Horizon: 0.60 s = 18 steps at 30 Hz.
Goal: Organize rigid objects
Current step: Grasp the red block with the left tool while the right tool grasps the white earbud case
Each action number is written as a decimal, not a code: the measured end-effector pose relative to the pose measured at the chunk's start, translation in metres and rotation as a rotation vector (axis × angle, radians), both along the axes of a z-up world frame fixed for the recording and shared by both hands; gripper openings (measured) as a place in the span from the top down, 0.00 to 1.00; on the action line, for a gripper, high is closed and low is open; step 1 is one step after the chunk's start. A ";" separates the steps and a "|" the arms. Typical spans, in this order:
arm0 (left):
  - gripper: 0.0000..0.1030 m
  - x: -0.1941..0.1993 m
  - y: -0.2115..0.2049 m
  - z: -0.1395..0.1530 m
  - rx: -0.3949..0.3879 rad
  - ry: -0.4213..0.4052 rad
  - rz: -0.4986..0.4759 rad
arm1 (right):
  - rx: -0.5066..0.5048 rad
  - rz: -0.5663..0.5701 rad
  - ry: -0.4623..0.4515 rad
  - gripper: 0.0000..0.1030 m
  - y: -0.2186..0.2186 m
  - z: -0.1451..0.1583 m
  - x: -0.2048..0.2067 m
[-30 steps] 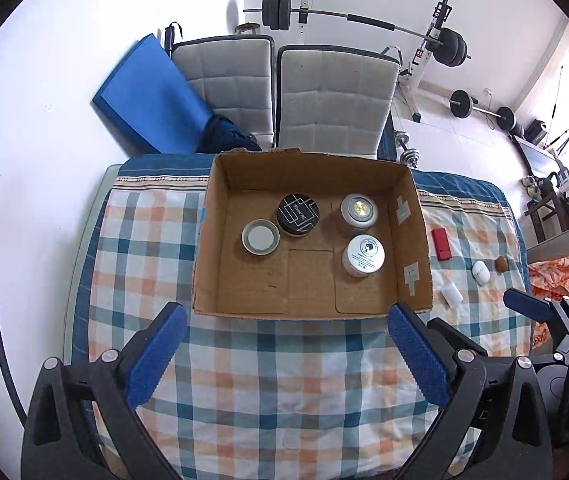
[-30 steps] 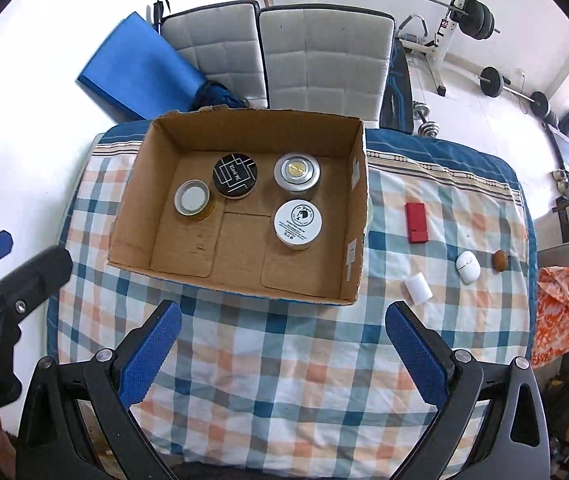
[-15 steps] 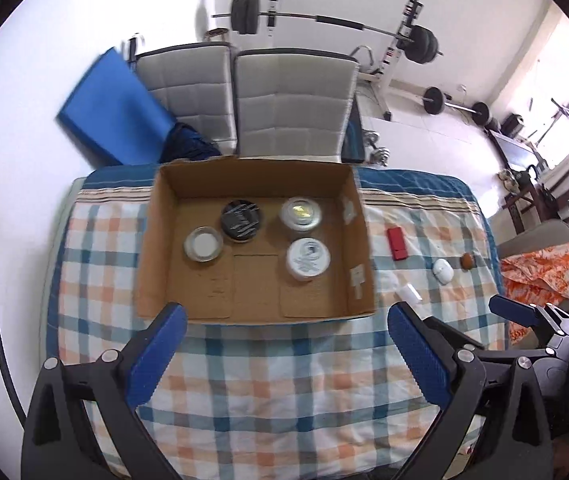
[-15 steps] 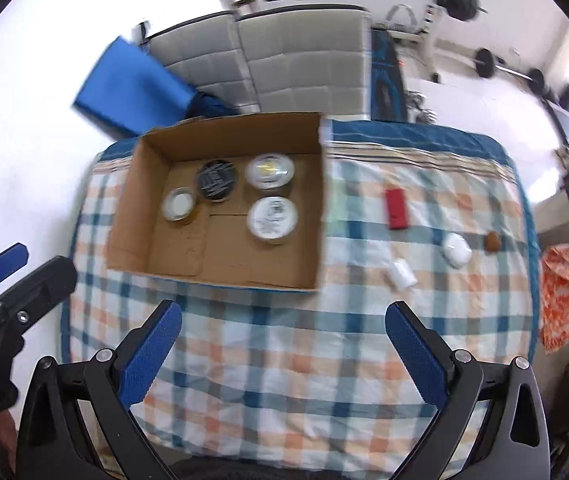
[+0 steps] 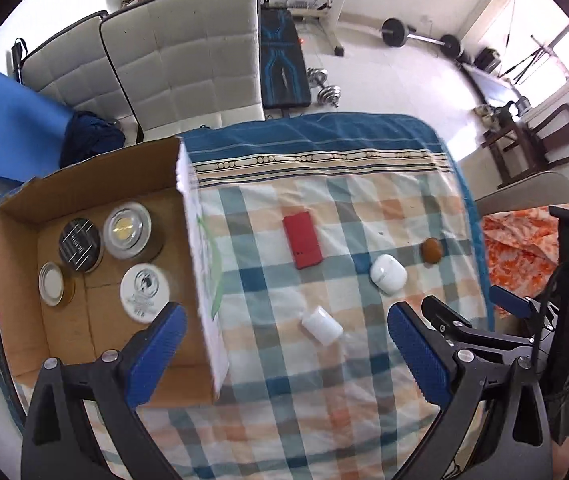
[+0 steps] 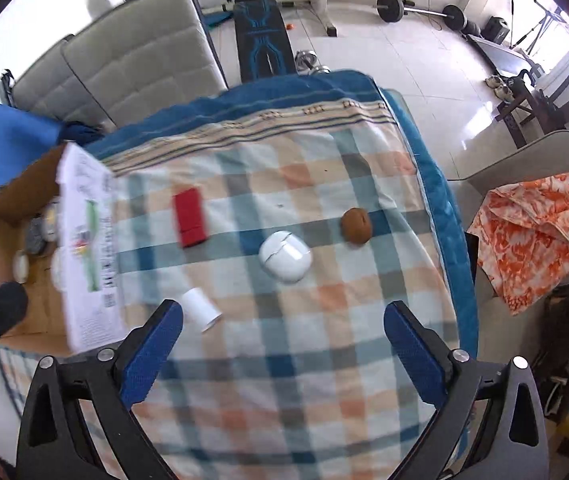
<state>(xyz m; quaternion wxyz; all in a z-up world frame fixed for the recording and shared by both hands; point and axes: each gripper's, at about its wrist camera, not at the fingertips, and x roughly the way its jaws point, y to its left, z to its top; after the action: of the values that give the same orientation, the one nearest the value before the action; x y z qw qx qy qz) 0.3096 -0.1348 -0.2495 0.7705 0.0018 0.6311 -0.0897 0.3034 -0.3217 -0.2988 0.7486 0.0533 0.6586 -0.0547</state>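
Right gripper (image 6: 282,350) above the checked worktop (image 6: 284,380), jaws wide but closing, nothing between them. White case (image 6: 285,256) sits right of the cardboard box (image 5: 96,236), near the brown nut (image 6: 356,225). Centre over the case before pinching. Left gripper (image 5: 284,354) open, empty.

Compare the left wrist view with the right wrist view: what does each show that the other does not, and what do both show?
Only the left wrist view shows the four round tins clearly inside the cardboard box. Only the right shows the earbud case's seam. Both show the red case, white cylinder, brown object and checked cloth.
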 end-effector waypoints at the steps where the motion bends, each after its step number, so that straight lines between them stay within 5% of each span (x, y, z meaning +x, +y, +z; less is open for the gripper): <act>1: 0.00 0.007 -0.006 -0.010 0.014 0.012 -0.001 | 0.002 0.012 0.025 0.08 -0.003 -0.015 0.008; 9: 0.01 0.043 -0.022 -0.069 0.133 0.089 -0.004 | -0.001 0.122 0.194 0.16 0.004 -0.121 0.042; 11: 0.01 0.047 -0.024 -0.075 0.144 0.094 -0.009 | -0.005 0.109 0.233 0.44 0.002 -0.137 0.044; 18: 0.01 0.067 -0.033 -0.088 0.120 0.115 0.008 | 0.131 -0.244 0.229 0.45 -0.062 -0.140 0.049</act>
<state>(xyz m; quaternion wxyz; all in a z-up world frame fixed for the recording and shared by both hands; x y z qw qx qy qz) 0.3765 -0.1678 -0.3376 0.7317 0.0403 0.6787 -0.0485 0.3523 -0.3835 -0.4391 0.6515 0.1748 0.7303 -0.1079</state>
